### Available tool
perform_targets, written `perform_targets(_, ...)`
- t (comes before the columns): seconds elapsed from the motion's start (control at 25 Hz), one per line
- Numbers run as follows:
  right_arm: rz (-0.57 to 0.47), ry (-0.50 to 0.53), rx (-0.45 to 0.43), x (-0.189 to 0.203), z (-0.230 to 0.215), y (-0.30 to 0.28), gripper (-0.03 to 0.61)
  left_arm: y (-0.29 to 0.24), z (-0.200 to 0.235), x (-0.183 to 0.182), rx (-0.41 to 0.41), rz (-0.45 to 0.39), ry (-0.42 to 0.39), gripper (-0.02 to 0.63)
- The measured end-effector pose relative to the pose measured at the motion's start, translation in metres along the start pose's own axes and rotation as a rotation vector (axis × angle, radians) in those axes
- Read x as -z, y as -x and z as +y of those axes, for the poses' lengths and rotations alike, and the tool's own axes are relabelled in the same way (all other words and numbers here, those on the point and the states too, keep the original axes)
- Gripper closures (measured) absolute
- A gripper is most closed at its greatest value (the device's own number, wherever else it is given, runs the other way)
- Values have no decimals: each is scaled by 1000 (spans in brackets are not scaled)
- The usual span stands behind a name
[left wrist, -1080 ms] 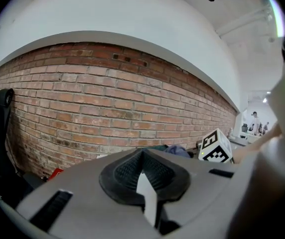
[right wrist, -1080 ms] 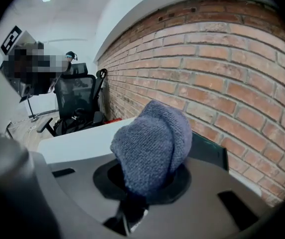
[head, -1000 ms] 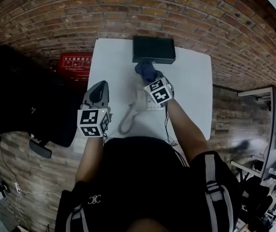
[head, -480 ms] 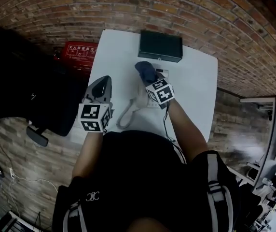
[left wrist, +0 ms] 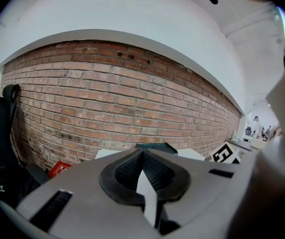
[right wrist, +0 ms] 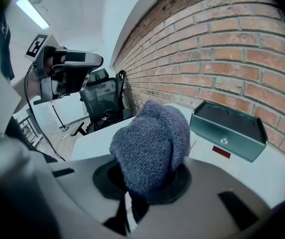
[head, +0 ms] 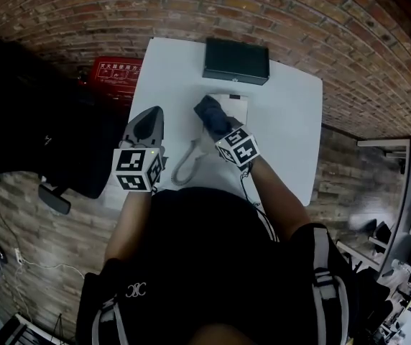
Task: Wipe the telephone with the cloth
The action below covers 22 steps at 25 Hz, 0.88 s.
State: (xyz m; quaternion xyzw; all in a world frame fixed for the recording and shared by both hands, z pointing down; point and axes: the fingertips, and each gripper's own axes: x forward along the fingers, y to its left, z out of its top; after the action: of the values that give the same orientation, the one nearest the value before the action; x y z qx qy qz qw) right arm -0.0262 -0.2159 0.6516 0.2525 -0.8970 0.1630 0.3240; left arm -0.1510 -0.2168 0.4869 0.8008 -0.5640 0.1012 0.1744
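My right tongs (right wrist: 132, 203): they are pinching the cloth (right wrist: 152, 143) tight near its middle. A big round lump of it sticks out past the tips.
My left tongs (left wrist: 143, 176): pressed together with nothing in them. They are held up over the left side of the table (head: 288, 121), apart from the phone.
Where the telephone (head: 233, 106) is: it is white and sits on the white table, just in front of the dark box (head: 236, 61) by the brick wall (head: 191, 6). Its curly cord (head: 184, 169) trails toward me.
Where the cloth is: right over the left part of the telephone. I cannot tell if it is touching.
How the cloth will feel: soft, light and floppy, I think. It is knitted and fuzzy, so it should squash flat when I push and not slip out.
How the telephone will feel: hard and smooth, I think, and not very heavy. It may slide on the table if I rub hard. The part you talk into may rock or pop off, and the curly cord may snag.
Where to hold: the cloth by its bunched middle, so the soft lump does the rubbing and the hard tips stay off the phone. My left tongs could press down on an edge of the phone to stop it sliding.
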Motion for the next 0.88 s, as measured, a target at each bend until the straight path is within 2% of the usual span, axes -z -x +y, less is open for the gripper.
perform_targets(0.28,3,-41,-50,19,24,6,541,3,-10,2,12,4,4,618)
perform_targets(0.88,145,-31,-217,75,75,13,541,-7,-28,1,58,17,-22,618)
